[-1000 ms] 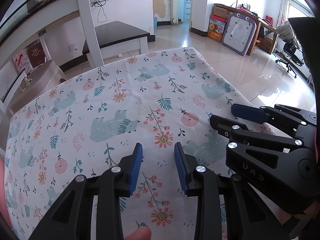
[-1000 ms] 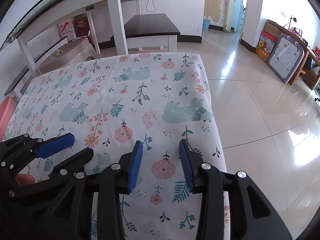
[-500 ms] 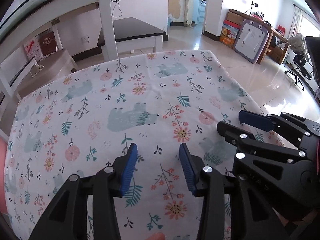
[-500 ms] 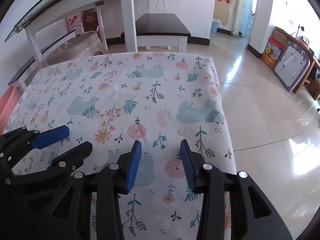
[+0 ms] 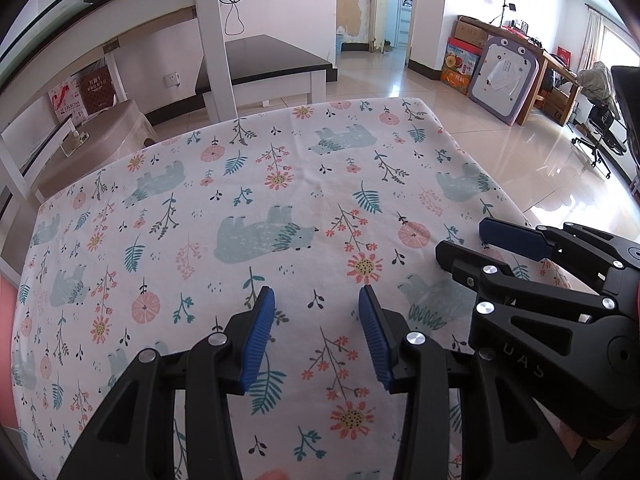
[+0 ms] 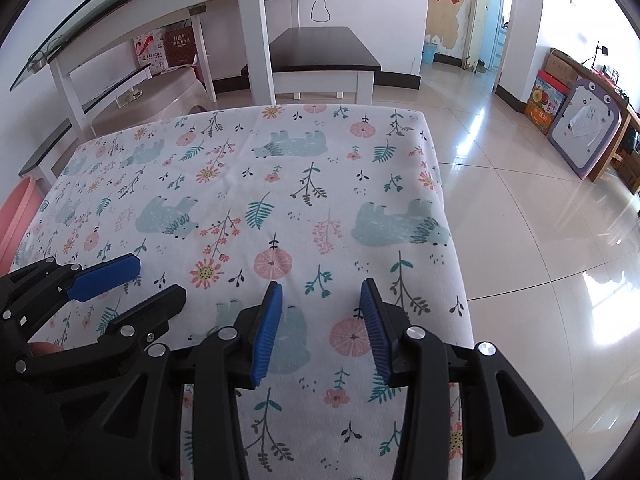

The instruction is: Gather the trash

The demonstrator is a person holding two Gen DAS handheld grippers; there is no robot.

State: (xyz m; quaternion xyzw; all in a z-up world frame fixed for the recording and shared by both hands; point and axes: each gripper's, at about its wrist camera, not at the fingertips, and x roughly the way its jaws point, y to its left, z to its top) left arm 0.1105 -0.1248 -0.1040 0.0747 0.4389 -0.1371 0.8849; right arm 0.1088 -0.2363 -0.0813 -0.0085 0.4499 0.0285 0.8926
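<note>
Looking down on table (image 5: 280,168) under bear-and-flower cloth. Left gripper (image 5: 316,300) at six o'clock, jaws apart, nothing between. Right gripper (image 5: 476,240) at four o'clock, above cloth.

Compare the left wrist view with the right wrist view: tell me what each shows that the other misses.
Only the left wrist view shows an office chair far right. Only the right wrist view shows a pink tub beside the table and a blue bin by the doorway. Both show the bear-print tablecloth, both open, empty hand-held grippers, left and right, and the dark-topped table.
</note>
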